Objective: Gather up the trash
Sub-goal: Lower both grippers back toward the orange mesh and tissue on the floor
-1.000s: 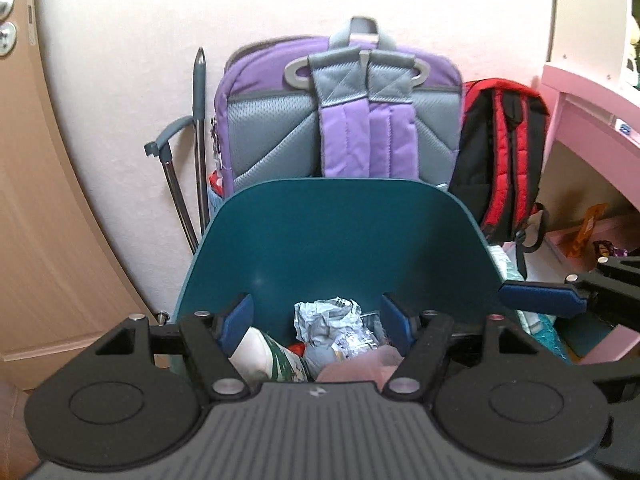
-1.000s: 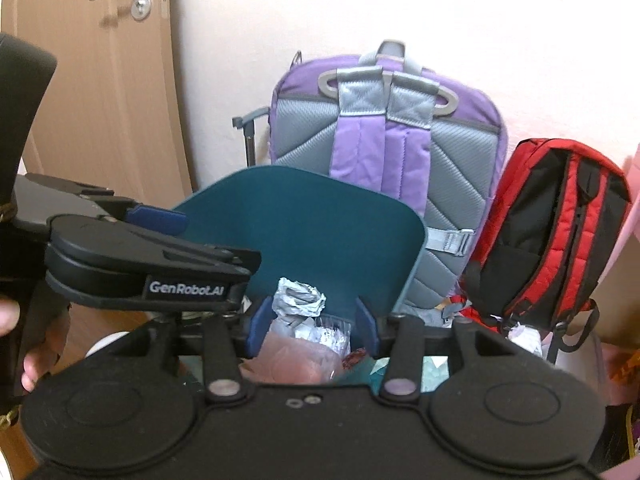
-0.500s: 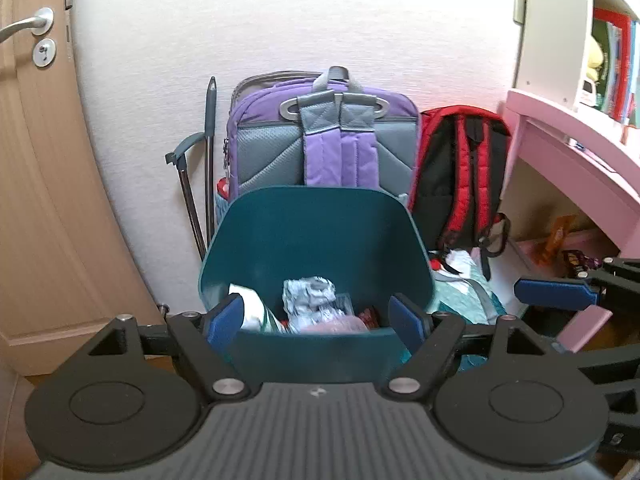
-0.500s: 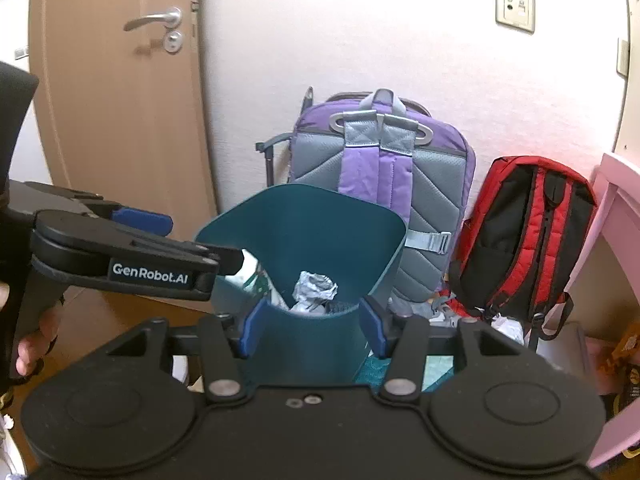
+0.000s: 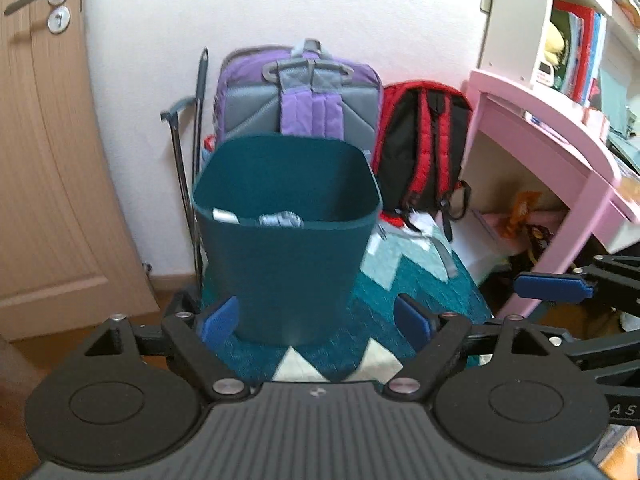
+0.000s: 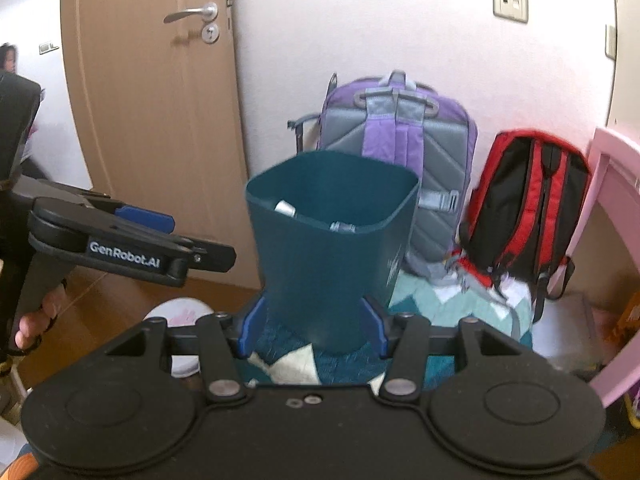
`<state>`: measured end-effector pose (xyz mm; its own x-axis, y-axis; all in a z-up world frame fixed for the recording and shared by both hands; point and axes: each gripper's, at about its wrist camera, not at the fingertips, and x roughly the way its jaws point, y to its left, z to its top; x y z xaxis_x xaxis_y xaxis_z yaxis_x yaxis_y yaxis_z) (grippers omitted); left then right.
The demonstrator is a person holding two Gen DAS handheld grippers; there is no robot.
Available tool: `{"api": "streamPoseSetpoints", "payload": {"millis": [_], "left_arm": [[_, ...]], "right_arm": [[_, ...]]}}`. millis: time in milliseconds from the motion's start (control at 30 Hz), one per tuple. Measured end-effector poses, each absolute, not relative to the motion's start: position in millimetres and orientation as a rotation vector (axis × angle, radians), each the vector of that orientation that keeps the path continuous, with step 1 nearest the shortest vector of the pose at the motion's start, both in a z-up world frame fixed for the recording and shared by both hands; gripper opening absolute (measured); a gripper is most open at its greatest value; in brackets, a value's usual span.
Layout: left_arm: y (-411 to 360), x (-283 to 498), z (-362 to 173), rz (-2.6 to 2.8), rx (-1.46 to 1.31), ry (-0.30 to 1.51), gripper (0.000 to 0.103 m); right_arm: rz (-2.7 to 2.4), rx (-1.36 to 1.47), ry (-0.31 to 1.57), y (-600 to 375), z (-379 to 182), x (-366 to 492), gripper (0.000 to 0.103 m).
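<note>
since the left gripper [image 5: 316,320] and right gripper [image 6: 312,330] have just been opening with nothing between them, both are released; the bin [image 5: 286,248] is seen ahead, apart; its light crumpled trash [image 5: 280,220] is judged best pinched mid-wad.

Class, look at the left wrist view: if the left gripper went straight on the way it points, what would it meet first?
Most likely the teal bin's front wall, which fills the line ahead of the open left gripper; depth is unclear.

The bin's [image 5: 288,264] wall hides most of the trash [image 5: 280,220] inside; both views are blurred, and the desk [image 5: 560,120] runs off-frame.
</note>
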<state>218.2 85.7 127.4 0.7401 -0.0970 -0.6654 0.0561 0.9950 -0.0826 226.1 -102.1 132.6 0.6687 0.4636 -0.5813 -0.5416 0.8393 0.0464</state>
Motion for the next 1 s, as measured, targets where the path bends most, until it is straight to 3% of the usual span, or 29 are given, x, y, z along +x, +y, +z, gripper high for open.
{"api": "streamPoseSetpoints", "payload": {"millis": [233,600,1000], "left_arm": [[78.0,192.1,92.4,-0.108,-0.079,0.777,0.100],[68.3,194.4,-12.2,-0.164,-0.086,0.908,0.100],[50.0,242.7,-194.1,-0.183,-0.036,1.209,0.100]], "right_arm": [[0.589,-0.099,0.708,-114.0,87.9,204.6,0.052],[0.614,-0.069,0.963,-108.4,-59.4,195.8,0.052],[0.553,-0.057,1.222,-98.8,-218.0,210.5,0.052]]}}
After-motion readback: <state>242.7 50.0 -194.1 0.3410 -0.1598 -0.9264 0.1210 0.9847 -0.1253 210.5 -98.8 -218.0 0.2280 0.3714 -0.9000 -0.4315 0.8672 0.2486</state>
